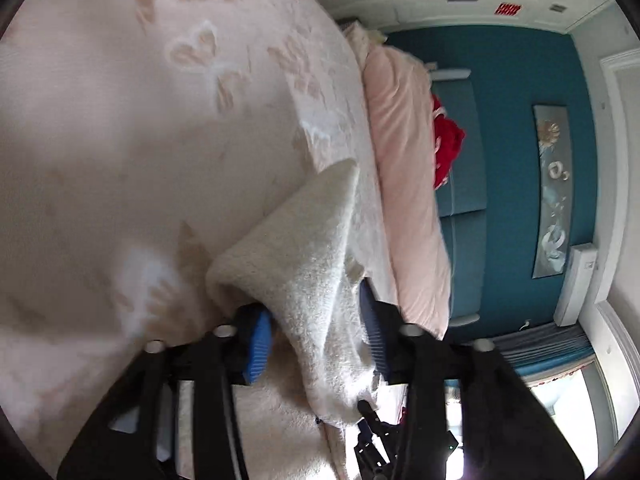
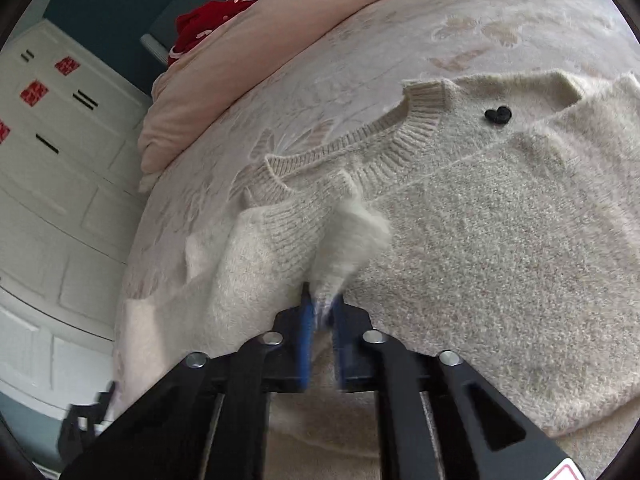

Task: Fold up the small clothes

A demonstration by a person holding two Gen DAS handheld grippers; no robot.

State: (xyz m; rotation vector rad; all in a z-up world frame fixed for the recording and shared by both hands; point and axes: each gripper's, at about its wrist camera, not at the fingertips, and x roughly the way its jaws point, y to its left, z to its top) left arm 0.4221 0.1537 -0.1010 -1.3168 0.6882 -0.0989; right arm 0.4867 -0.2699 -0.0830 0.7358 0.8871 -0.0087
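A cream fuzzy knit sweater [image 2: 480, 232] lies on the bed with its ribbed neckline [image 2: 360, 140] toward the pillow and a small black heart [image 2: 498, 115] on its chest. My right gripper [image 2: 322, 312] is shut on a bunched fold of the sweater near the shoulder and lifts it slightly. In the left wrist view my left gripper [image 1: 316, 332] has its blue pads [image 1: 258, 340] apart, with a raised part of the sweater [image 1: 308, 248] draped between them. The fabric hides how firmly it is held.
The pale pink patterned bedspread [image 1: 140, 140] covers the bed. A pink pillow [image 1: 404, 184] and a red garment [image 1: 446, 144] lie at the head, by the teal wall [image 1: 508, 120]. White wardrobe doors [image 2: 52, 200] stand beside the bed.
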